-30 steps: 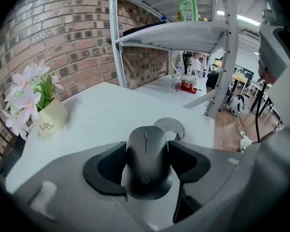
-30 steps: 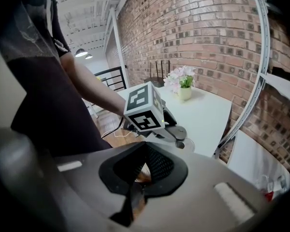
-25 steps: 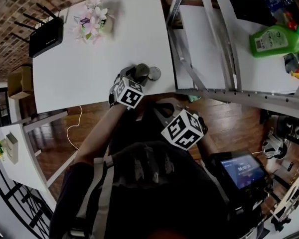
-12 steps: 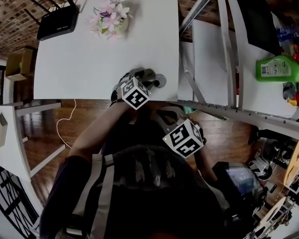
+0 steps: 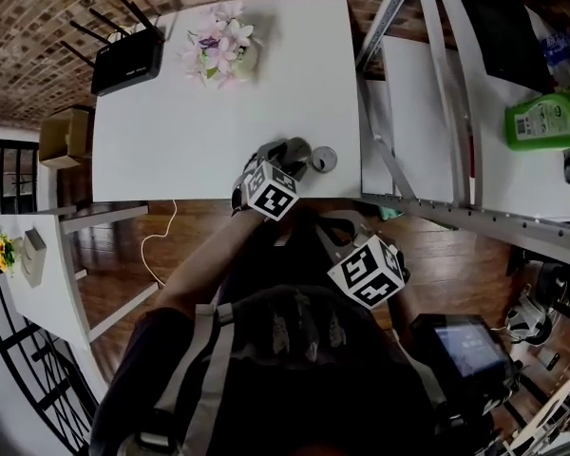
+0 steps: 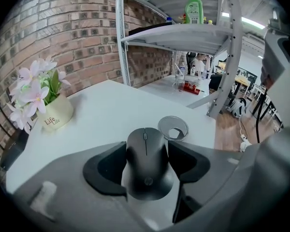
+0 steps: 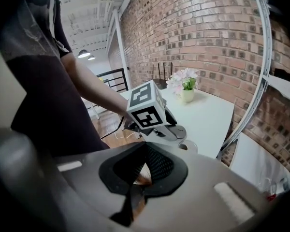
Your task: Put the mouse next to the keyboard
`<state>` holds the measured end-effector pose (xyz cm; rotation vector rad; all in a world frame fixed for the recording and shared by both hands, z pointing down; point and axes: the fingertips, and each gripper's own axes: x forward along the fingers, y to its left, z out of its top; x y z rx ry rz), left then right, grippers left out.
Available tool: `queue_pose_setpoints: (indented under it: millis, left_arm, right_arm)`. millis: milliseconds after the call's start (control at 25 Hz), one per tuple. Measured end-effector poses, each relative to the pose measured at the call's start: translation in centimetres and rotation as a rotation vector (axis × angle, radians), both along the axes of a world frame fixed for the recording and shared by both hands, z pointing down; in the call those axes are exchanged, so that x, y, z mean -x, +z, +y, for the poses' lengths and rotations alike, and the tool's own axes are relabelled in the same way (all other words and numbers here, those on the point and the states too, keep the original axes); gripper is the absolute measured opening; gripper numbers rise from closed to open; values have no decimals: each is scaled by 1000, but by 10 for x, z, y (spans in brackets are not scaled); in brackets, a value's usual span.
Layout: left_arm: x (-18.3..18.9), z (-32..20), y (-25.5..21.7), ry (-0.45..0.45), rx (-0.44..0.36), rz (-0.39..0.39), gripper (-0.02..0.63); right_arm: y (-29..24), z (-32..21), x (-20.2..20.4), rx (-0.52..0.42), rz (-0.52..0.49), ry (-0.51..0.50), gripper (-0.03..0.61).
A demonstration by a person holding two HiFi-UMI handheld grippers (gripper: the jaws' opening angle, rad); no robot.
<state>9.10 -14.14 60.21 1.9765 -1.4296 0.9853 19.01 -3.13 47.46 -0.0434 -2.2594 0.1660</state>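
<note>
Two tools: left tool (image 6: 146, 152) clamped on mouse (image 6: 146, 146), mouse between jaws near table (image 6: 111, 110) edge; right tool (image 7: 140, 170) jaws together.

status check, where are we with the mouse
Left hand-held gripper shut on mouse, over near edge of table. Right hand-held gripper shut, empty. No keyboard in view; grommet just ahead.

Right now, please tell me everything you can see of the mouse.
The mouse is matte black plastic, rounded, with a scroll wheel between two buttons and a round logo on its back. It sits level between the left gripper's jaws, which press both its sides, wheel end away from the camera, over the white table's near edge, before a round cable grommet.
</note>
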Motion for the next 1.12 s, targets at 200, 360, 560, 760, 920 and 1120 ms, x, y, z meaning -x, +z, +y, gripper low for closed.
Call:
queue_pose_setpoints:
  millis: [200,360,560,760,920,1120]
  left_arm:
    - [9,5,1,-30,14,-23,278]
    - [15,10,2,-57,25,-54,278]
    - [26,14,3,-119,39,-54,278]
    - [35,23,3,-168,45,-54,278]
    - [39,23,4,-179,47,-41,279]
    - [38,27,4,-170,44,-20,279]
  right_arm:
    - [5,1,-5,16,-19,-10,6]
    - [10,1,-11,25,-25,-43,6]
    - [15,5,-17,33,-20,-110,6]
    - [15,7,-20,30,-18,-148,6]
    - [16,4,-19,23,-17,-159,6]
    - [14,15,-16,24,-2,-167,6]
